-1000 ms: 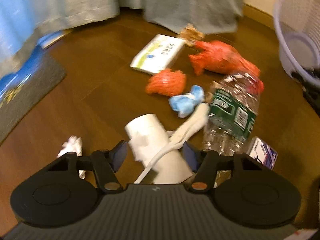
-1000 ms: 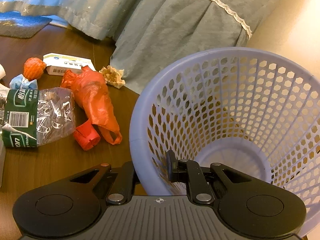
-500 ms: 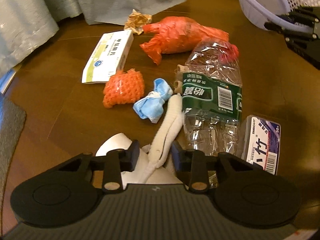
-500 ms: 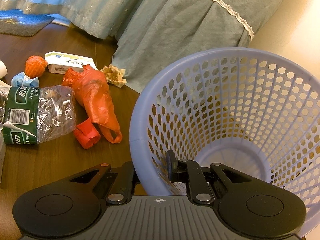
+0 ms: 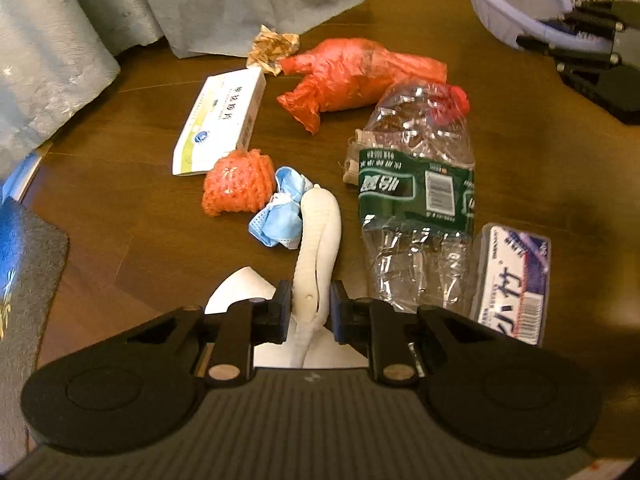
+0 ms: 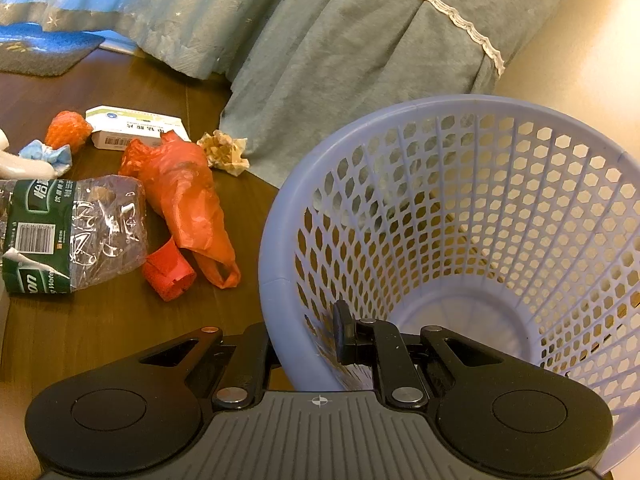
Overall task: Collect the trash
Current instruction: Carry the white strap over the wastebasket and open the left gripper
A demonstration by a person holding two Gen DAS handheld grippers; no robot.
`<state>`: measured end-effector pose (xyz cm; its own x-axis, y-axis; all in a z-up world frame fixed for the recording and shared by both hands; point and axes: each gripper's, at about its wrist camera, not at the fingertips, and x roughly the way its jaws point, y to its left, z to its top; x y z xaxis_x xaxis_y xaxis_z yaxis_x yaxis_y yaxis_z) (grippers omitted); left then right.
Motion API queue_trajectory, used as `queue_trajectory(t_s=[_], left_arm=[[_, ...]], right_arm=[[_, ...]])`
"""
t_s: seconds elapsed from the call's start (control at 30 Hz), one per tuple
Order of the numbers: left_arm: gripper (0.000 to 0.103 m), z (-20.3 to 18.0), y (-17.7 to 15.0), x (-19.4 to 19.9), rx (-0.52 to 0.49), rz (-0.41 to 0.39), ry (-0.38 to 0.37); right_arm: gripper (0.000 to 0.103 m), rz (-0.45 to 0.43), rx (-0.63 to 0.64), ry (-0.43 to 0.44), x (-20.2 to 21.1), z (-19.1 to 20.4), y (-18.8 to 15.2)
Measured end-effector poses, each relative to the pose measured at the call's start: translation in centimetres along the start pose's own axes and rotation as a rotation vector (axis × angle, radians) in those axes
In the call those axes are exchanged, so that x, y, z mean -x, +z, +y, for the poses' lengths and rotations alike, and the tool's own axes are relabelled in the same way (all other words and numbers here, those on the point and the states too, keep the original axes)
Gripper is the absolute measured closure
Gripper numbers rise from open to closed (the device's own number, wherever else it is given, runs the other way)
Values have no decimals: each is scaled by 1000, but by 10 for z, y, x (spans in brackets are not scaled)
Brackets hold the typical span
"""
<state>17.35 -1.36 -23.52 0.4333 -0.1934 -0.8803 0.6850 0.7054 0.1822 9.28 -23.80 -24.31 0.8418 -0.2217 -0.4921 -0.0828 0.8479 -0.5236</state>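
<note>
My left gripper is closing its jaws on a long white foam piece, and both pads press its lower end. The piece lies over a white paper cup on the wooden floor. Around it lie a blue mask, an orange net ball, a crushed plastic bottle and an orange plastic bag. My right gripper is shut on the wall of the lilac mesh basket, one finger outside and one inside. The basket looks empty.
A white medicine box, a crumpled brown wrapper and a small blue-and-white box also lie on the floor. Grey-green bed covers hang behind the trash. A grey mat lies at the left.
The left gripper's jaws went from wide apart to pressing on the white foam piece, and its view rolled and shifted over the trash. The right gripper and basket stayed put.
</note>
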Motion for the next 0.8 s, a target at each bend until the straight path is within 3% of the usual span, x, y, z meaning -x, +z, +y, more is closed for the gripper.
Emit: queue_trajectory(t_s=[0.33,0.53,0.73,0.8], left_arm=[[87,-7,42,59,29,-100,-71],[87,-33,109,90,-60,-185,-186],[87,-86,194,91,-194,-272,-315],[76,-103,220,88,-196,-337,-344]], right_arm=[[93,-2,1,1,-1,-3,1],[94,-1,7,0,1,-1,-1],[94,0,-8,-2,7,-2,-4],[94,1,-16,-3,8,-3,-3]])
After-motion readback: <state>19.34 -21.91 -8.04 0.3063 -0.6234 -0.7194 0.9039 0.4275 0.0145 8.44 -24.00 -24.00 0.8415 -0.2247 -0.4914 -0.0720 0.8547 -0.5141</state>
